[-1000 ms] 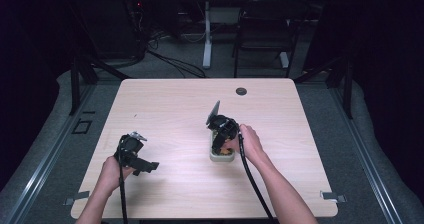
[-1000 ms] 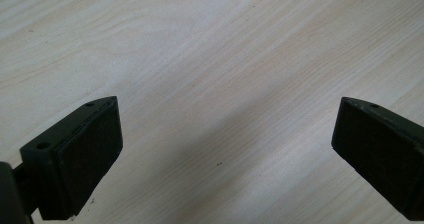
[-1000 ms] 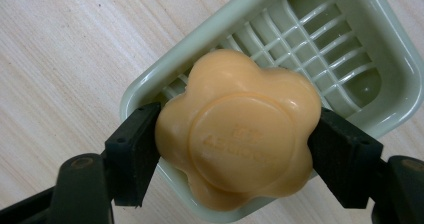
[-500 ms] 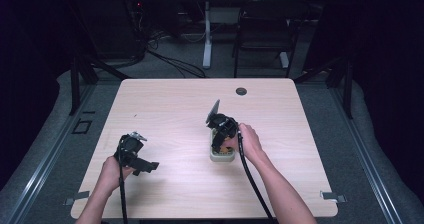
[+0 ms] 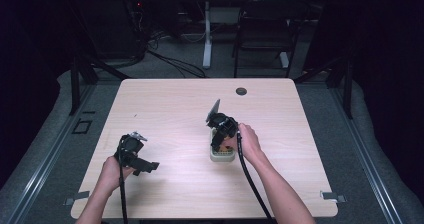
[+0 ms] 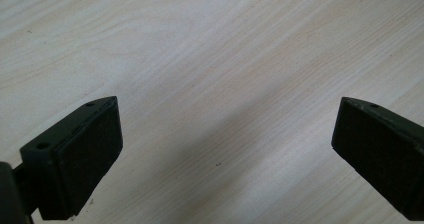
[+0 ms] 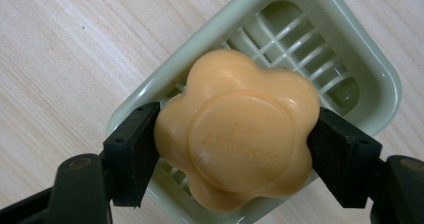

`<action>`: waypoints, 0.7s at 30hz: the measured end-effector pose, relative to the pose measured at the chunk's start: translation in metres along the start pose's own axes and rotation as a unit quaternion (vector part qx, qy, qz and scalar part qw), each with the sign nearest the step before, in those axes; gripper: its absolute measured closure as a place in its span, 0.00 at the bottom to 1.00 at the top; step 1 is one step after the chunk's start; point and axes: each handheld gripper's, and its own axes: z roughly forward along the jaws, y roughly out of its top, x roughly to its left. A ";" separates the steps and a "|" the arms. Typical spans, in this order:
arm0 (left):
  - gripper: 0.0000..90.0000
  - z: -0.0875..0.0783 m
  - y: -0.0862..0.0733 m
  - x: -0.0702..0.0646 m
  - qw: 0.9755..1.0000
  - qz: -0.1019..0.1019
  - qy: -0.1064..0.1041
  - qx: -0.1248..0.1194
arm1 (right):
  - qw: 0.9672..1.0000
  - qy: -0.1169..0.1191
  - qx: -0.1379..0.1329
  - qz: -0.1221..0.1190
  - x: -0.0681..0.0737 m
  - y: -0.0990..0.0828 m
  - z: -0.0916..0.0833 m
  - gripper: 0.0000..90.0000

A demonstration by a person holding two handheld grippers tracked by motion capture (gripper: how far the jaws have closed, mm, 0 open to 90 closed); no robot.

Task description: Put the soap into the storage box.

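- Right gripper [image 7: 235,149] clamped on an orange flower-shaped soap bar [image 7: 237,129] — one jaw pressed into each side.
- Soap sitting right over a pale green slatted soap dish [image 7: 350,59], mid-table on the light wood table [image 5: 170,104].
- Left gripper [image 6: 225,144] spread wide — nothing between the jaws, just bare tabletop close below.
- Down at the table's near-left part, well apart from the dish.

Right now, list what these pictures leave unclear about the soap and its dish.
- Whether the soap rests on the dish grid or is lifted: the soap itself hides the contact in the right gripper view.
- Raised lettering on the soap: too faint to read.
- Near end of the dish: covered by the soap and the right gripper.
- In the high view, the right gripper and hand cover the soap.
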 end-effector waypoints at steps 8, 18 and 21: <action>0.00 0.000 0.000 0.000 1.000 0.000 0.000 0.000 | 1.000 0.000 0.001 0.016 0.000 0.001 0.000 0.29; 0.00 0.000 0.000 0.000 1.000 0.000 0.000 0.000 | 0.999 0.008 -0.010 0.030 -0.002 0.000 0.001 0.28; 0.00 0.000 0.000 0.000 1.000 0.000 0.000 0.000 | 1.000 0.005 -0.010 0.028 -0.002 0.000 -0.001 0.25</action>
